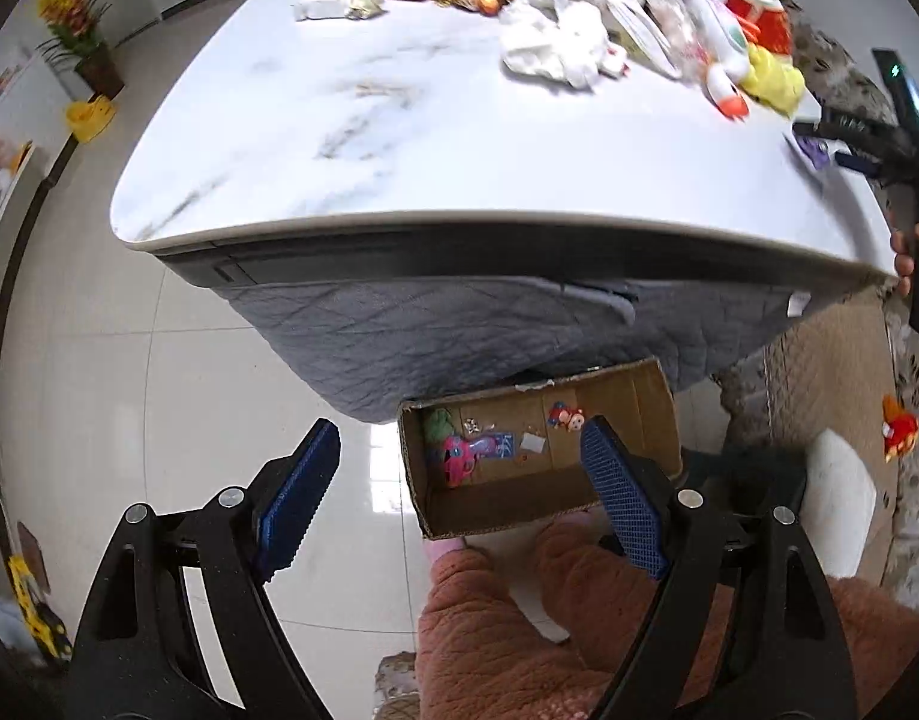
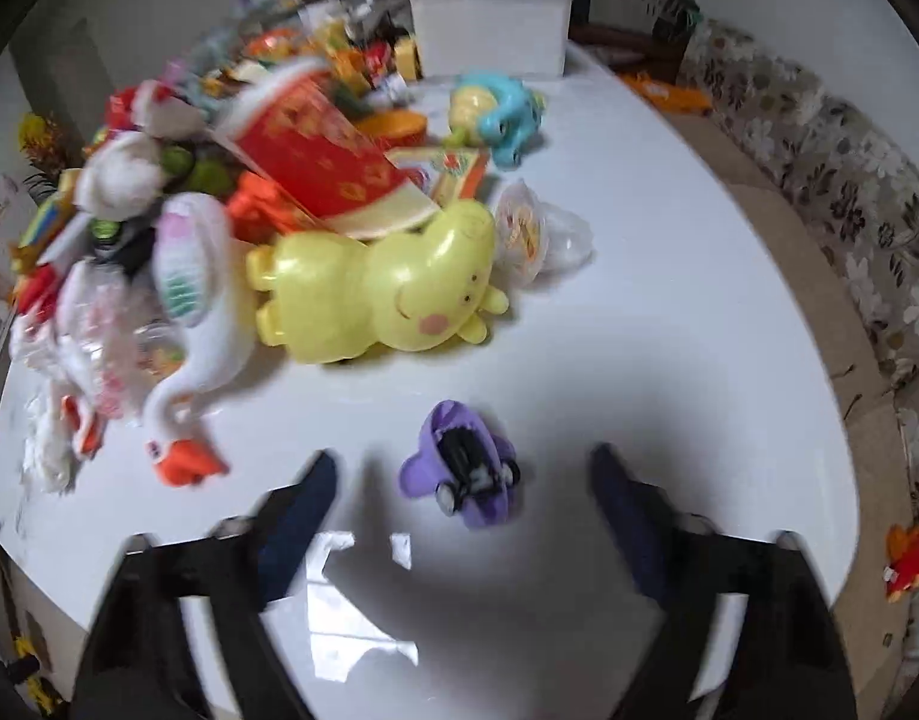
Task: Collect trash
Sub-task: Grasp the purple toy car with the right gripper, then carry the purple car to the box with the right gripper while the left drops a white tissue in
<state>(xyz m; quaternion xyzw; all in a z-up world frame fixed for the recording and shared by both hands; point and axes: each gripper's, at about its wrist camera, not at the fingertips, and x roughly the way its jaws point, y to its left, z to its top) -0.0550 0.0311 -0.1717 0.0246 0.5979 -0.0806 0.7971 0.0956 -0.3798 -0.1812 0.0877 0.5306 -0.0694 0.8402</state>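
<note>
The right wrist view is motion-blurred throughout. The toy heap (image 2: 219,192) at ten o'clock smears into colour, so most single pieces cannot be told apart. The right gripper (image 2: 462,480) fingers are soft dark shapes, their pad texture lost.

In the left wrist view, the table (image 1: 399,138) hides the upper part of the grey quilted cover (image 1: 429,336). The cardboard box (image 1: 537,456) has its near right corner hidden behind a blue finger pad (image 1: 624,504). Its small contents are too tiny to identify. The other gripper, at three o'clock, is cut off by the edge.
</note>
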